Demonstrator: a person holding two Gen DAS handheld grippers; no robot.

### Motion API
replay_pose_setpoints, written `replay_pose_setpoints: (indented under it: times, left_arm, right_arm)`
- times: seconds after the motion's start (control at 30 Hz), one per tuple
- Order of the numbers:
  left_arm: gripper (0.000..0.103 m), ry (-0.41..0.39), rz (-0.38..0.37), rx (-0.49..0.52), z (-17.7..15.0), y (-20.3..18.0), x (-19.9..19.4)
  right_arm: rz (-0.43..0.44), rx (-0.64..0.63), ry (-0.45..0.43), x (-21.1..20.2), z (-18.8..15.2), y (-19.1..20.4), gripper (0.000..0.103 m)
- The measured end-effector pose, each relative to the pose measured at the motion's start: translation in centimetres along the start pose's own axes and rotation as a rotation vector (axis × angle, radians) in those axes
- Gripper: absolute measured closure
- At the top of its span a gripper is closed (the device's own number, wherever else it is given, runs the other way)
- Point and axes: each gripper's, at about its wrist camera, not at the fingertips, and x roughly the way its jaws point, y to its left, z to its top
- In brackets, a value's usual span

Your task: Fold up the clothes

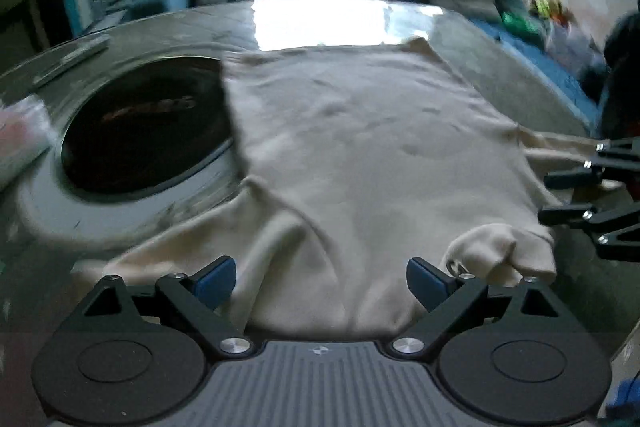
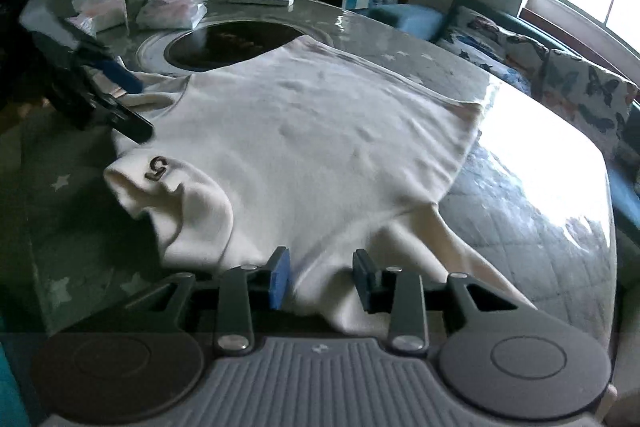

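Observation:
A cream T-shirt (image 1: 360, 155) lies spread flat on the table, also in the right wrist view (image 2: 304, 131). One sleeve bears a dark "5" (image 2: 157, 167). My left gripper (image 1: 320, 281) is open, its blue pads (image 1: 214, 281) wide apart over the shirt's near edge by a sleeve. My right gripper (image 2: 322, 277) is open, with cloth lying between its pads (image 2: 279, 277), not pinched. The right gripper shows at the right edge of the left wrist view (image 1: 580, 195); the left gripper shows at the left of the right wrist view (image 2: 116, 99).
The table (image 2: 520, 187) has a glossy top and a dark round inset (image 1: 148, 131) partly under the shirt. Tissue packs (image 2: 172, 9) and a remote (image 2: 260, 1) lie at its far side. A sofa with butterfly cushions (image 2: 560, 67) stands beyond.

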Motion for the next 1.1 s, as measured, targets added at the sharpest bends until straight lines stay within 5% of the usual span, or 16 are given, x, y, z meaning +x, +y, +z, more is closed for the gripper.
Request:
replay_pose_setpoints:
  times: [0.1, 0.2, 0.4, 0.63, 0.73, 0.83, 0.87, 1.1]
  left_arm:
    - [0.009, -0.067, 0.008, -0.094, -1.2, 1.6, -2.7]
    - [0.009, -0.131, 0.108, -0.193, -2.2, 4.1, -4.8]
    - [0.010, -0.133, 0.266, -0.395, -4.5, 9.9, -6.2]
    - [0.013, -0.118, 0.219, -0.285, -4.6, 8.0, -4.7]
    - [0.031, -0.100, 0.218, -0.299, -4.4, 8.6, -3.0]
    - [0.083, -0.095, 0.186, -0.293, -3.6, 9.3, -2.8]
    - [0.092, -0.098, 0.180, -0.291, -3.3, 9.7, -2.9]
    - [0.095, -0.162, 0.264, -0.248, -0.2, 11.5, -3.3]
  right_arm:
    - [-0.006, 0.012, -0.029, -0.7, 0.1, 0.0, 0.065]
    - [0.005, 0.025, -0.061, -0.9, 0.5, 0.3, 0.063]
    - [0.035, 0.020, -0.069, 0.5, 1.2, 1.4, 0.062]
    - [0.051, 0.022, -0.036, 2.0, 1.0, 2.3, 0.060]
    - [0.046, 0.021, -0.030, 2.0, 1.0, 2.3, 0.057]
    - [0.040, 0.019, -0.024, 2.0, 0.9, 2.2, 0.053]
    - [0.044, 0.024, -0.022, 2.0, 0.9, 2.1, 0.052]
    - [0.057, 0.008, -0.045, 2.1, 1.6, 2.8, 0.052]
